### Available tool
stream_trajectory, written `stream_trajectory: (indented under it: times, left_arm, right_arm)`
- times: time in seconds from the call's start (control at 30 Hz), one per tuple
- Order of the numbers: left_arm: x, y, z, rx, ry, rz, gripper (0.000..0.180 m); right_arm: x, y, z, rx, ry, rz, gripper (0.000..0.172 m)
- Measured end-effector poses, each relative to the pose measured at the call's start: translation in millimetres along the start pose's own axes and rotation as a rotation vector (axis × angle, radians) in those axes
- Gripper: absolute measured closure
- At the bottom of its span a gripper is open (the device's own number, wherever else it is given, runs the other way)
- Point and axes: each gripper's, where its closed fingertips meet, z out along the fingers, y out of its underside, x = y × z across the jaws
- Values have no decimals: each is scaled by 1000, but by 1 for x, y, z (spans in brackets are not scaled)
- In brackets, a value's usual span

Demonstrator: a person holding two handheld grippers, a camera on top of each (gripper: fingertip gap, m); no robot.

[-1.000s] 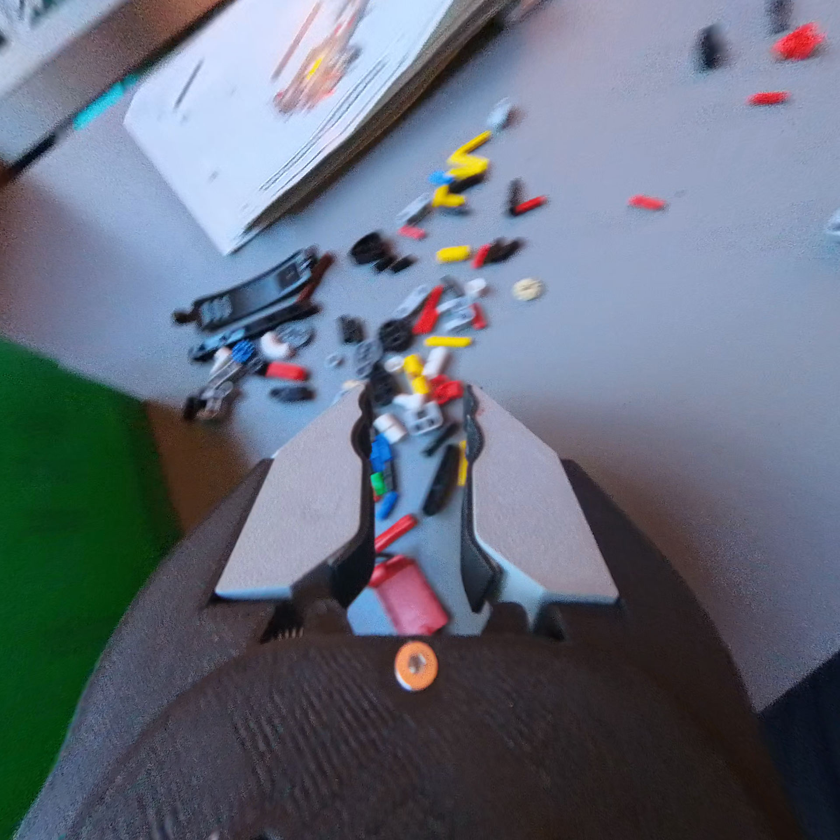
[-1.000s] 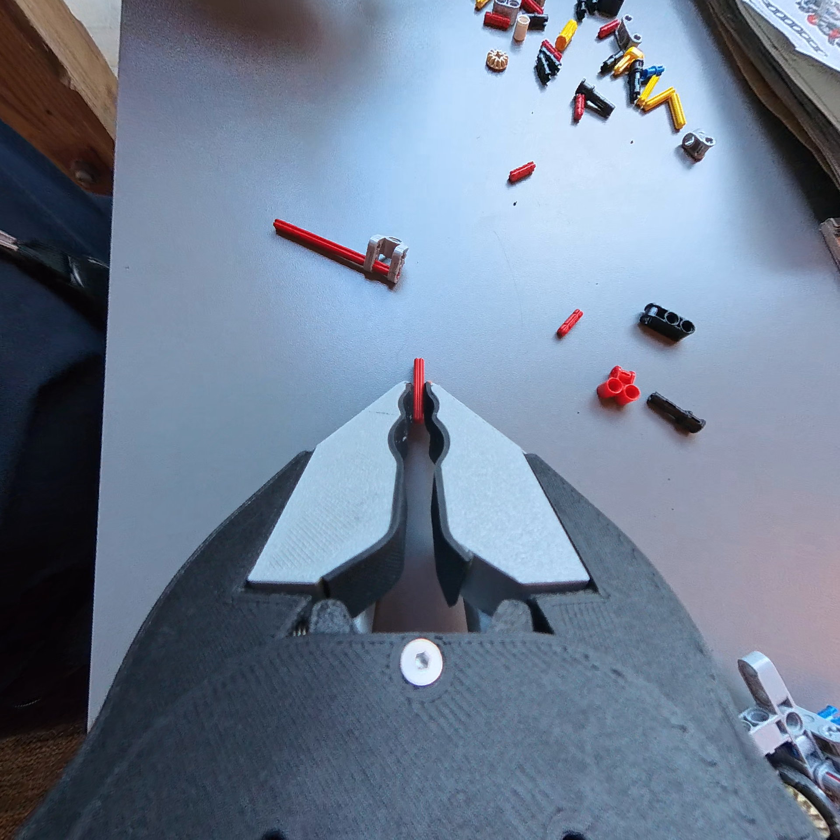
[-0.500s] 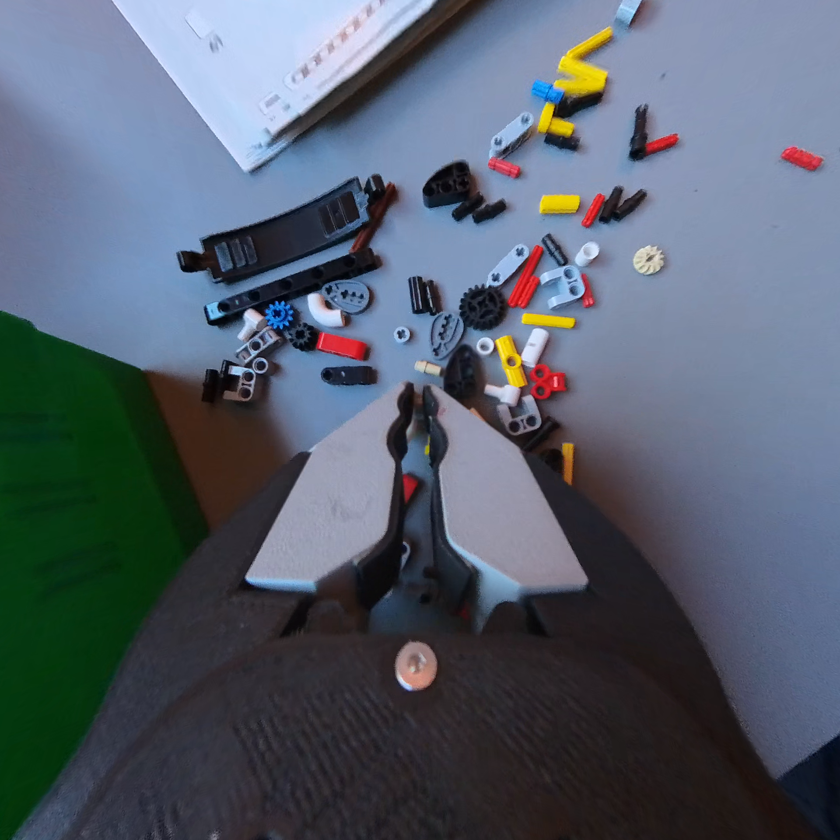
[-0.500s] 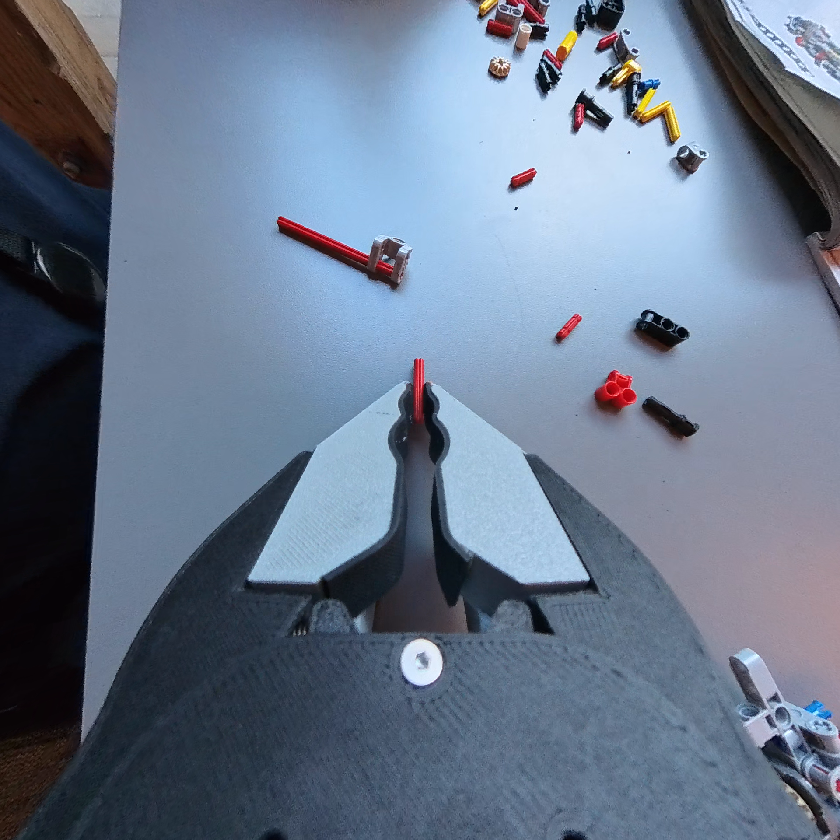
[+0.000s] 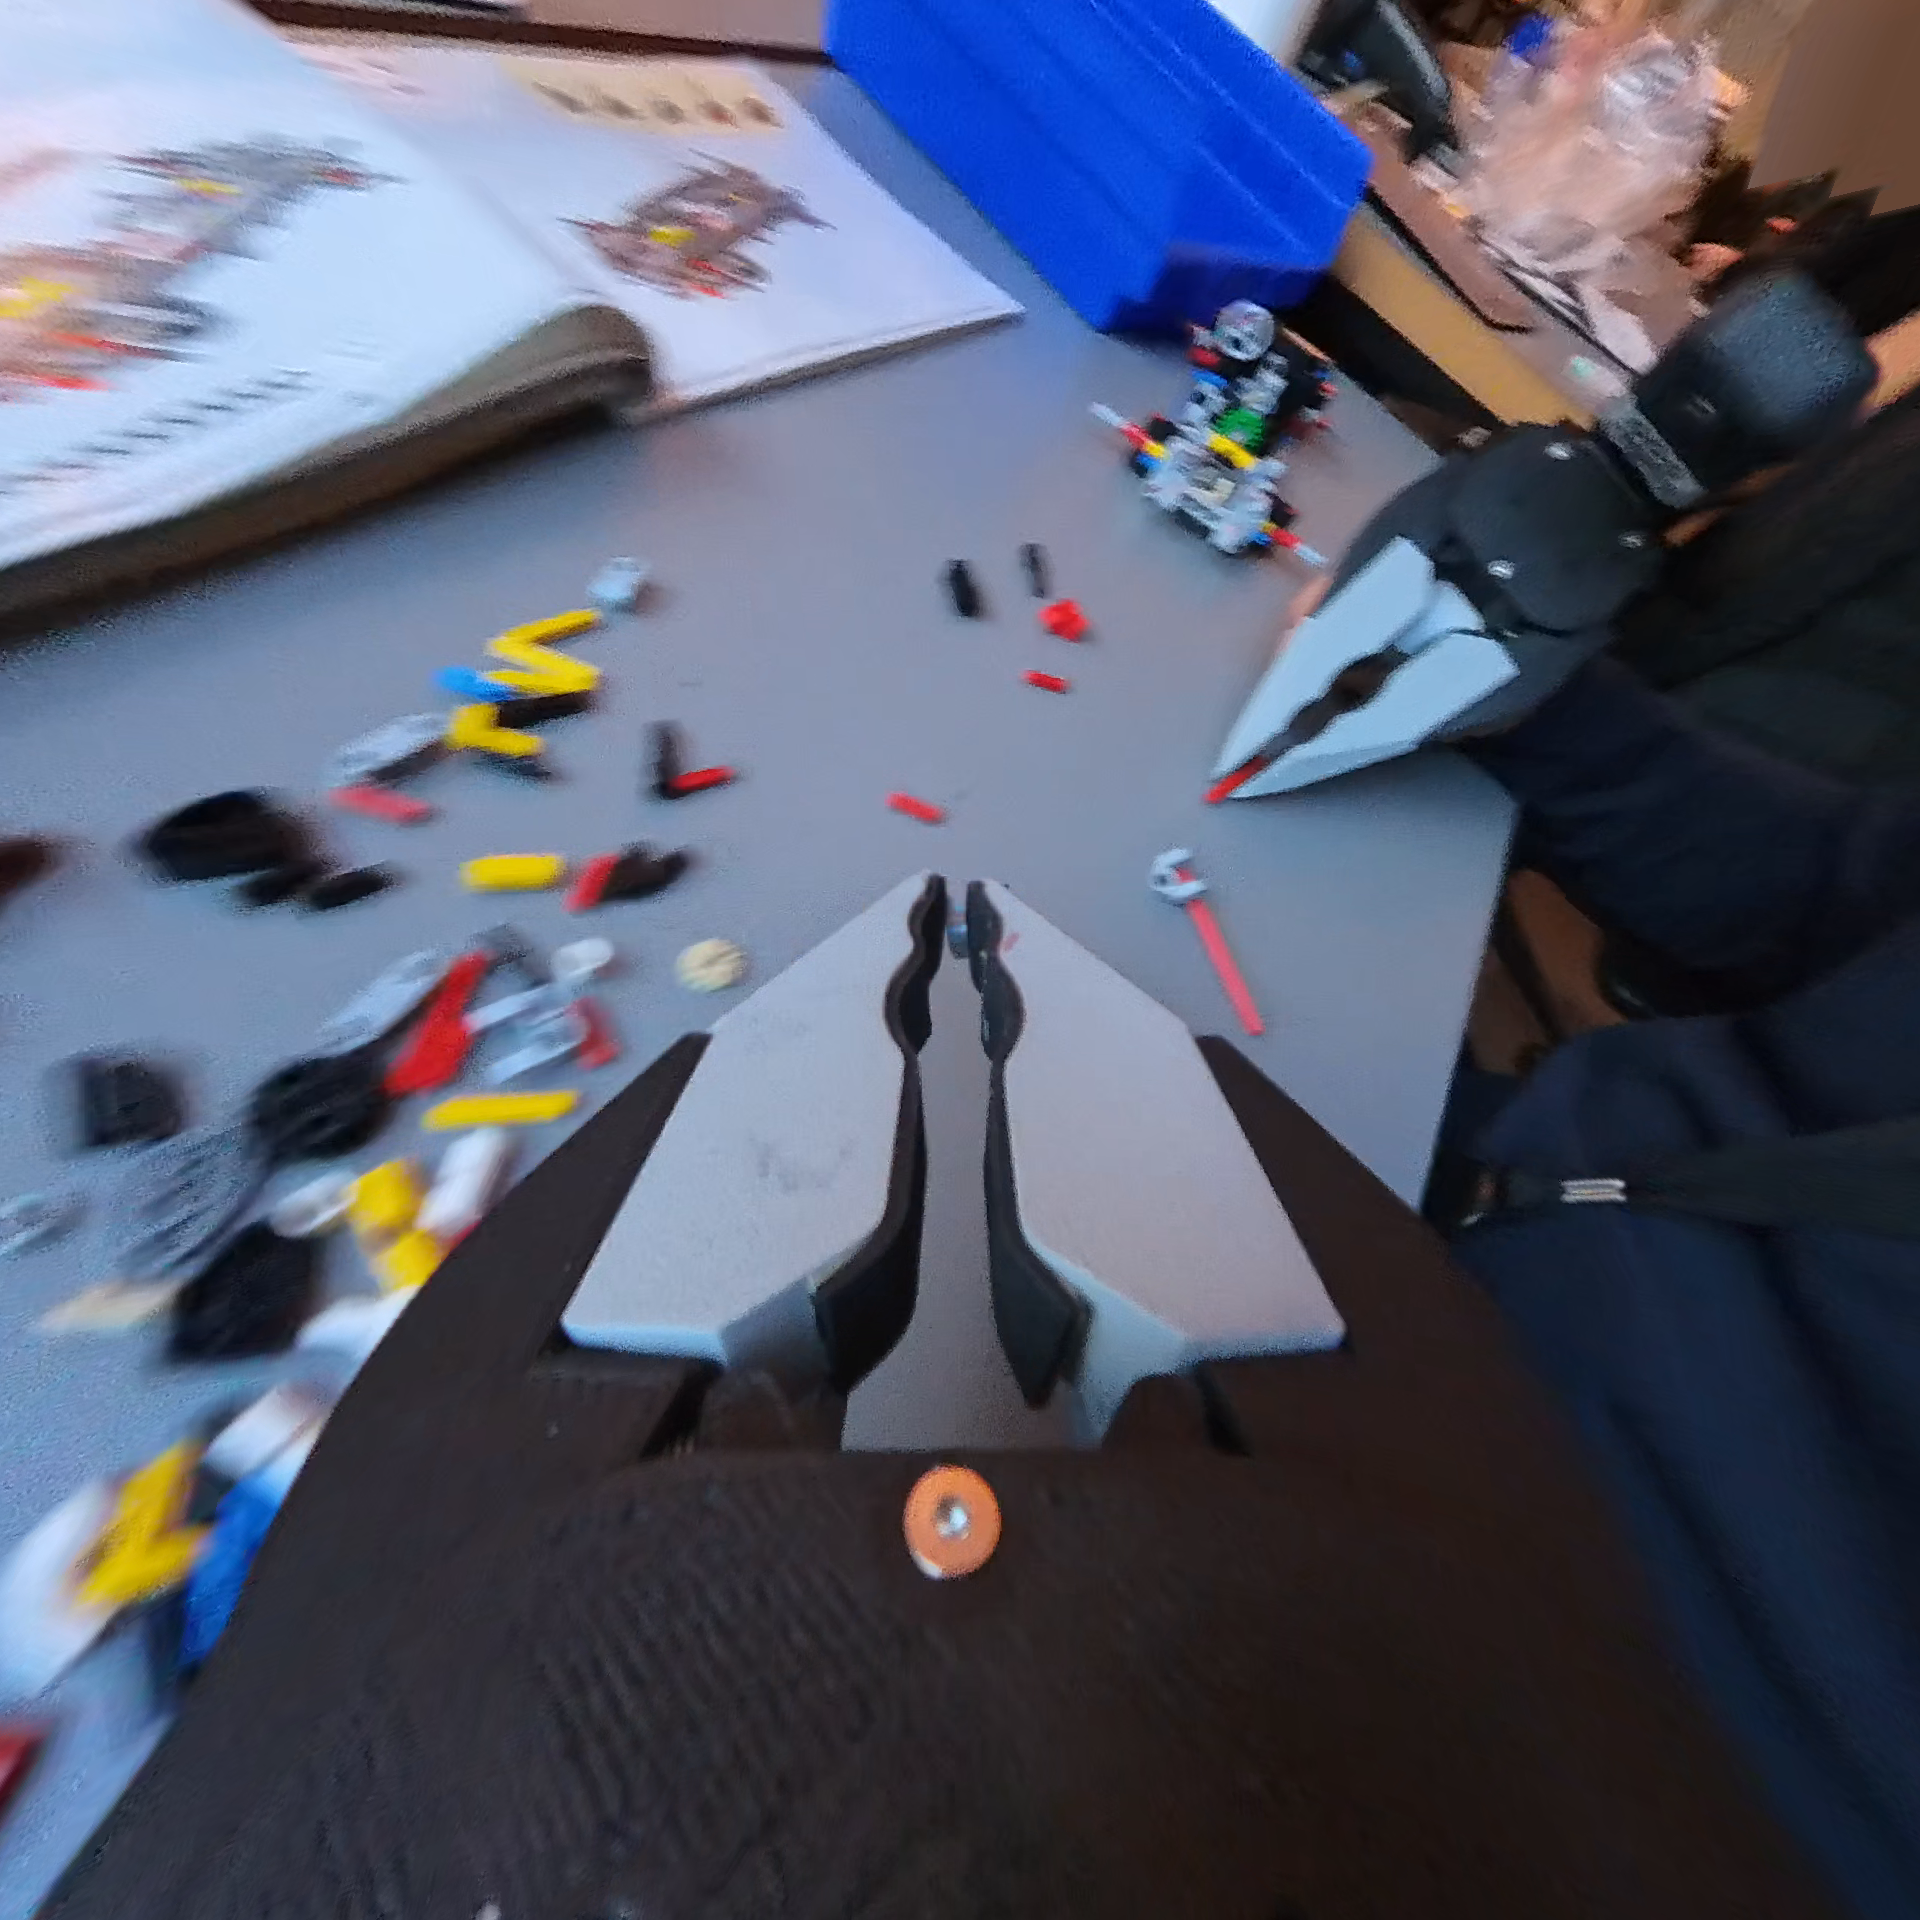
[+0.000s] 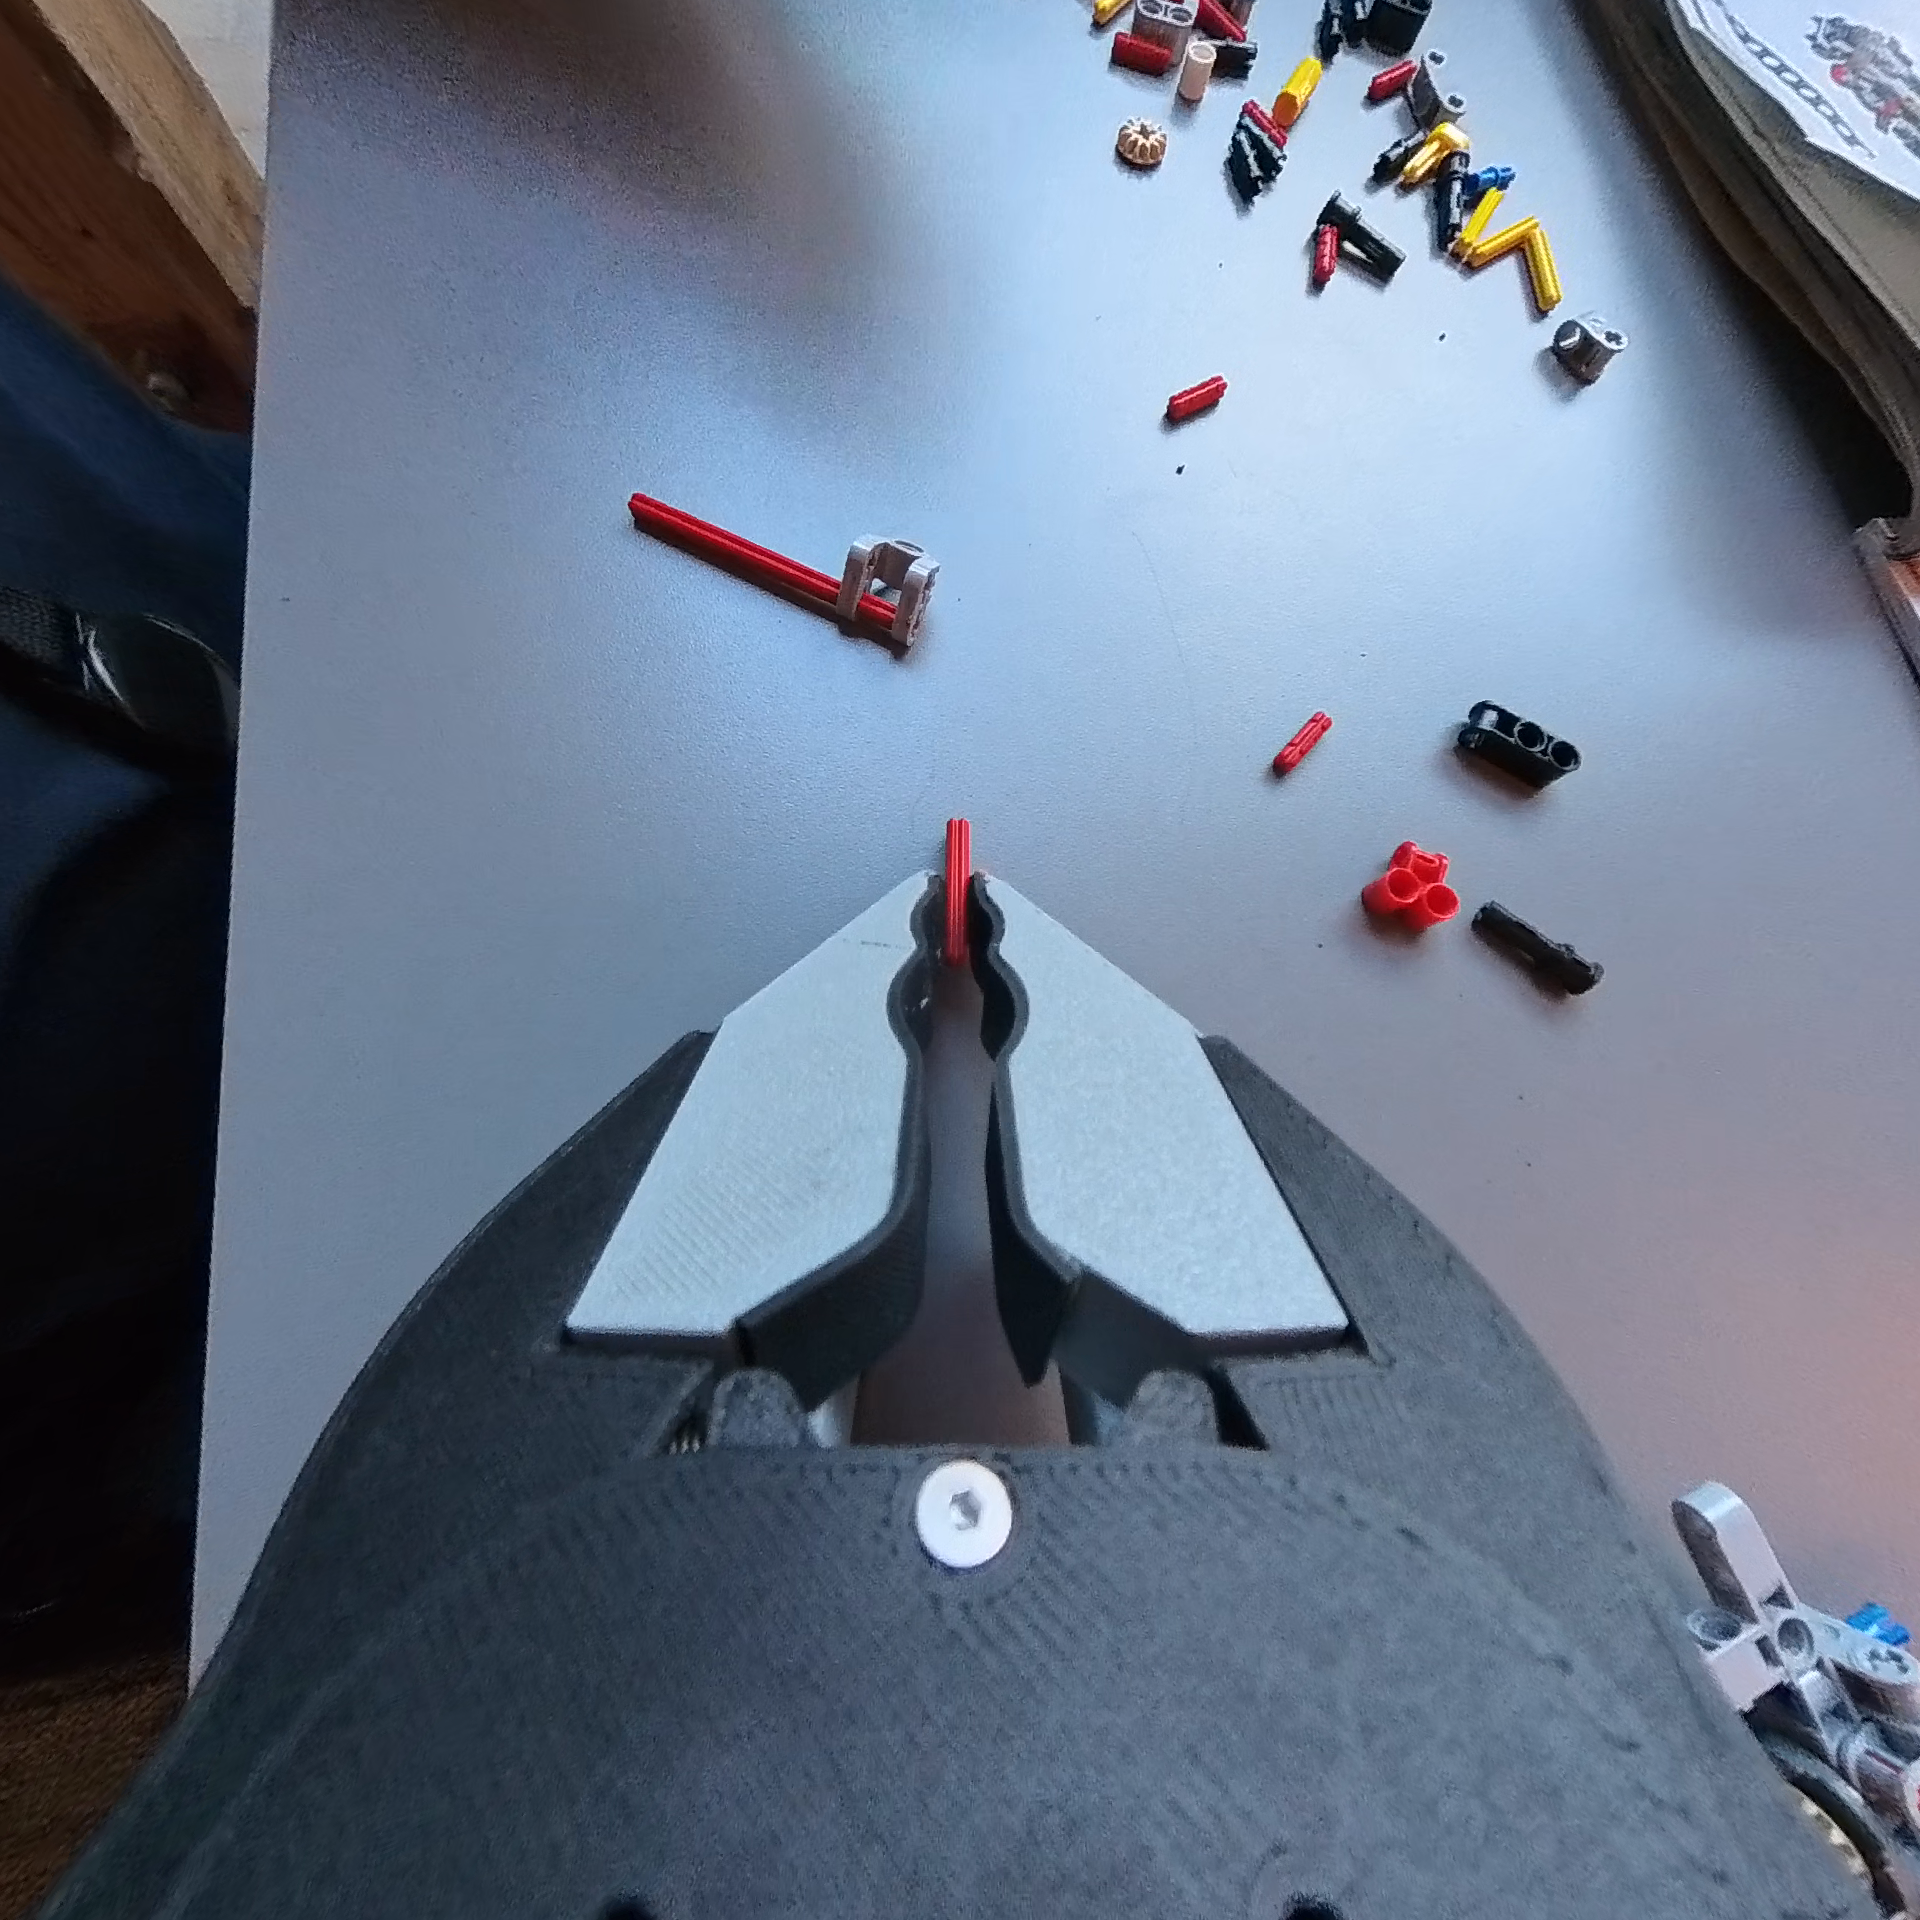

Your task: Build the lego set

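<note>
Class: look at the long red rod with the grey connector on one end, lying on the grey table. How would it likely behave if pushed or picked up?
The long red rod looks like stiff plastic, so it probably won't flex. The grey connector should stop it rolling; a push would likely pivot it. It seems light.

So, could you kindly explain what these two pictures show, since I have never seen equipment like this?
These are two hand-held two-finger grippers, each with a camera looking forward along its own fingers; a person holds one in each hand. One picture comes from the left gripper, the other from the right gripper. Both are over a grey table strewn with small plastic building-set parts. An open instruction book, a blue bin and a partly built model are there too. The right gripper pinches a short red axle, which pokes out past its tips. The left gripper is closed on a small grey piece, too blurred to name. A long red axle with a grey connector lies between them.
</note>
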Motion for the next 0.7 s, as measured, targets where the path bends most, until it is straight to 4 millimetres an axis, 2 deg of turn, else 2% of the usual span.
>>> stream_trajectory:
  times: [0.07,0.13,0.23,0.33,0.43,0.53,0.7]
  left_arm:
    - [27,9,29,-46,82,31,179]
    - [43,22,52,-98,113,61,179]
    - [45,41,72,-197,60,103,179]
    - [41,44,76,-215,-35,183,168]
    - [48,52,76,-245,-42,216,157]
    - [53,56,72,-247,-39,216,153]
    - [50,59,61,-247,-62,205,148]
  right_arm:
    - [0,0,0,1,4,-5,171]
    - [0,-1,-1,6,10,-12,171]
    - [-1,-1,-1,8,8,-22,171]
    - [-3,-1,-1,7,0,-27,171]
    - [-4,-1,-1,8,1,-38,171]
    - [-4,-2,-2,14,6,-49,171]
    - [-5,-2,0,4,6,-52,171]
